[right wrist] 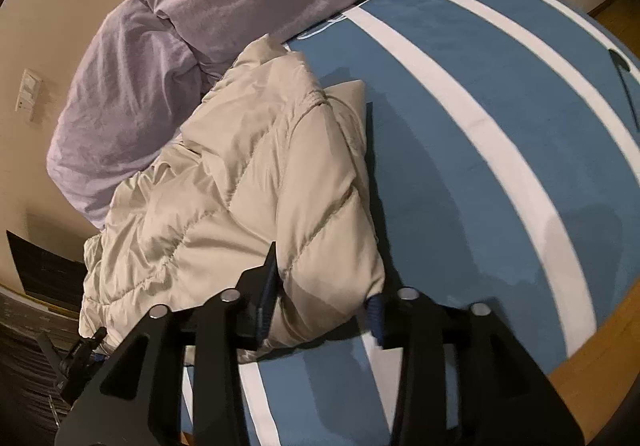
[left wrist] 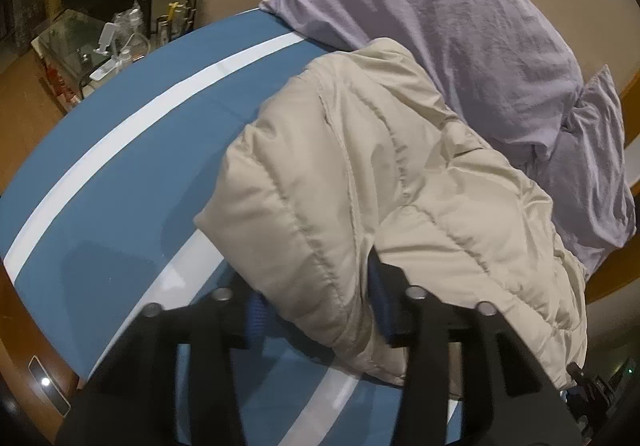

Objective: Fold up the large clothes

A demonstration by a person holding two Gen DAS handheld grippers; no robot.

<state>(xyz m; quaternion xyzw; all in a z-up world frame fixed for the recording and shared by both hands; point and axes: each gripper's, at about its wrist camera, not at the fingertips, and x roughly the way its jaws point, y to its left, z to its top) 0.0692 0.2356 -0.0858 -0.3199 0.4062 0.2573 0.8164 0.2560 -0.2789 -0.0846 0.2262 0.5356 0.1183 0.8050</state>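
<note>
Where the left gripper (left wrist: pixel 320 310) reaches the near edge of the cream quilted jacket (left wrist: pixel 360 174), its blue-padded jaws stand apart on either side of a puffy fold; whether the pads still press the cloth cannot be told from the left wrist view. Much the same holds for the right gripper (right wrist: pixel 320 306): a rounded corner of the jacket (right wrist: pixel 256 182) bulges between its jaws, which stand apart, and contact with the pads is unclear.

That jacket lies folded into a thick bundle on a bed, its seams running in slanted lines, one end tucked up against the pillows. Beneath it spreads a blue cover with broad white stripes (left wrist: pixel 120 150), smooth and flat, the stripes curving away across the mattress (right wrist: pixel 500 118). Two lilac pillows (left wrist: pixel 460 26) sit crumpled at the head of the bed, one leaning on the other against a beige wall (right wrist: pixel 48 26).

A wooden bed frame (right wrist: pixel 592 358) edges the mattress at the near side. Past the far side of the cover, in the left wrist view, a low glass-topped stand (left wrist: pixel 76 38) holds bottles and small white items, with darkness behind it. On the wall in the right wrist view sits a pale switch plate (right wrist: pixel 29 90), and a dark floor shows below it.
</note>
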